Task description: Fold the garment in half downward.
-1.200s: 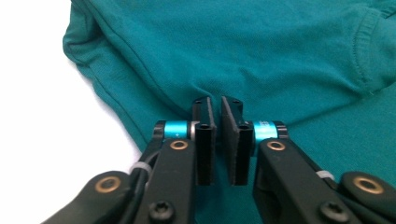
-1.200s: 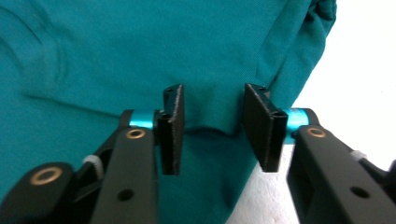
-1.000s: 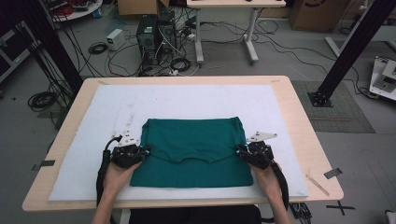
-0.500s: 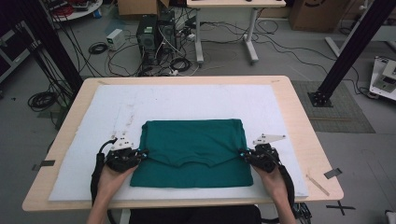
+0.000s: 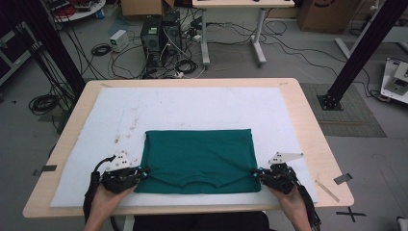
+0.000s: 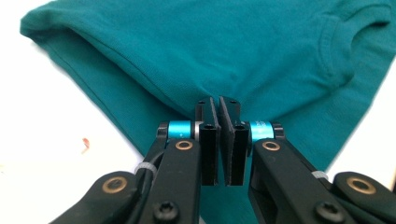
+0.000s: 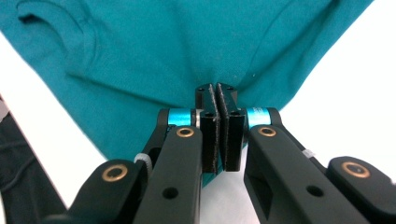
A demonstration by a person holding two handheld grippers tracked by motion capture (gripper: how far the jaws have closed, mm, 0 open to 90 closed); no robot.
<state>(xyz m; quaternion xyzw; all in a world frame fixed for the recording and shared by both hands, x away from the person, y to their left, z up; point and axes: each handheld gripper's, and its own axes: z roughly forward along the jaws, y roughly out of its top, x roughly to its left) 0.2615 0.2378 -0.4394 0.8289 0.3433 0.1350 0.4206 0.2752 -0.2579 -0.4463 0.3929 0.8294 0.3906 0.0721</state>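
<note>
Both grippers have slid outward since the earlier frames, drawing the near edge of the teal T-shirt (image 5: 198, 160) wider and flatter, so the collar fold now lies lower toward the person. Over that second the right gripper's jaws have just been closing, with the shirt's fabric between them.

The left gripper (image 6: 219, 103) has its two black jaws pressed together, with only a thin seam between the pads, and teal cloth is pinched at the tips where the shirt's near left corner bunches into them. A hemmed edge runs off diagonally to the upper left in the left gripper view, and the ribbed collar curves at the upper right.

The right gripper (image 7: 217, 91) is likewise clamped tight on the fabric, which gathers into a small pucker right at the jaw tips; a stitched sleeve hem shows at the upper left of the right gripper view.

From the high view, the left gripper (image 5: 142, 170) and right gripper (image 5: 255, 173) sit at the two near corners of the shirt, each in one of the person's hands. The shirt lies folded into a rectangle on the white mat (image 5: 192, 108) that covers the wooden table (image 5: 308, 120), nearer the person's edge than the far one.

No brand, label or writing can be read on the shirt or the grippers.
</note>
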